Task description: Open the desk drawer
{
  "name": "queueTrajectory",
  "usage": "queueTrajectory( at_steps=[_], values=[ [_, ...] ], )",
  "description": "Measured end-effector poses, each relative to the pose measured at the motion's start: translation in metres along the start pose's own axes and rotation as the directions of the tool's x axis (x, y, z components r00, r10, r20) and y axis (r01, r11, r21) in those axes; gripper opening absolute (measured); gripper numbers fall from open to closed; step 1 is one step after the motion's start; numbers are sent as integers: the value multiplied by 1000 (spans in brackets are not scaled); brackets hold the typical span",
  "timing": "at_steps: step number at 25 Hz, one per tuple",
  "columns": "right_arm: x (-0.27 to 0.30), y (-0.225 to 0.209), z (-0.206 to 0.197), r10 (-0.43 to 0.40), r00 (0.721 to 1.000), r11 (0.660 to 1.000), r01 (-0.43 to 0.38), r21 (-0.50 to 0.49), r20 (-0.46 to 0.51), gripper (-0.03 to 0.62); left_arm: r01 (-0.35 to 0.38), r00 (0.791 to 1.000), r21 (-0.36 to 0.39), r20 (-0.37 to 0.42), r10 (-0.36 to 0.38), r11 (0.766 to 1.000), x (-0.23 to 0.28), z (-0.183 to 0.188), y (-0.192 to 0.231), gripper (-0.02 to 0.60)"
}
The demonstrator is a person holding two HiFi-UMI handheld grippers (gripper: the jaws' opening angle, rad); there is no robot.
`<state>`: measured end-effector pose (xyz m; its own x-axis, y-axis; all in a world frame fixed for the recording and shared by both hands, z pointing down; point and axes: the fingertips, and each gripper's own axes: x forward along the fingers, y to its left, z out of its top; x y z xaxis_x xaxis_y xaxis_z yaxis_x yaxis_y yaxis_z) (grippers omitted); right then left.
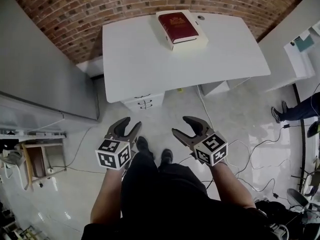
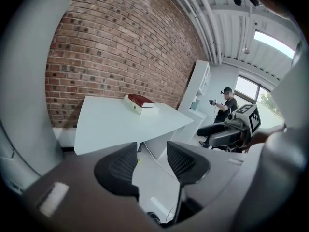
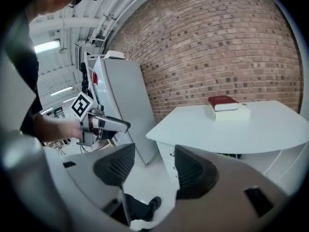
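A white desk (image 1: 150, 59) stands against the brick wall, with a drawer unit (image 1: 144, 102) under its near left edge; the drawer fronts with dark handles look closed. The same drawer unit (image 3: 169, 159) shows under the desk (image 3: 241, 127) in the right gripper view. My left gripper (image 1: 127, 128) hovers over the floor short of the drawers, jaws apart with nothing between them. My right gripper (image 1: 187, 126) hangs beside it, also open and empty. In the left gripper view the left gripper (image 2: 150, 164) faces the desk (image 2: 116, 122). In its own view the right gripper (image 3: 153, 167) is empty.
A red book (image 1: 177, 26) lies on a cream box (image 1: 195, 40) at the desk's far side. A grey cabinet (image 1: 40, 79) stands left, white shelving (image 1: 300, 54) right. Cables (image 1: 240, 154) trail over the floor. Another person (image 2: 227, 108) stands at the back right.
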<state>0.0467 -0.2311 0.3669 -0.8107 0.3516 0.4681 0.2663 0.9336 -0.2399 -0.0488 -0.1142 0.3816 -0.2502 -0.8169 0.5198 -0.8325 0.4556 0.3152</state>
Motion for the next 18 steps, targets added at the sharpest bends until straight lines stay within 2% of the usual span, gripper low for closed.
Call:
queueTrajectory(
  at_steps=[3, 7, 13, 18],
  values=[
    [15, -10, -6, 27, 999, 1000, -27, -4, -33, 262, 0, 1000, -9, -21, 0, 1000, 12, -7, 0, 201],
    [37, 0, -6, 90, 995, 996, -90, -4, -42, 257, -11, 999, -23, -53, 10, 1000, 24, -29, 6, 192],
    [82, -6, -41, 154, 979, 988, -157, -12, -134, 253, -50, 998, -121, -31, 46, 991, 54, -53, 33, 155],
    [112, -12, -57, 203, 969, 977, -210, -36, -141, 249, -76, 997, -112, -20, 74, 991, 68, -78, 55, 155]
  ],
)
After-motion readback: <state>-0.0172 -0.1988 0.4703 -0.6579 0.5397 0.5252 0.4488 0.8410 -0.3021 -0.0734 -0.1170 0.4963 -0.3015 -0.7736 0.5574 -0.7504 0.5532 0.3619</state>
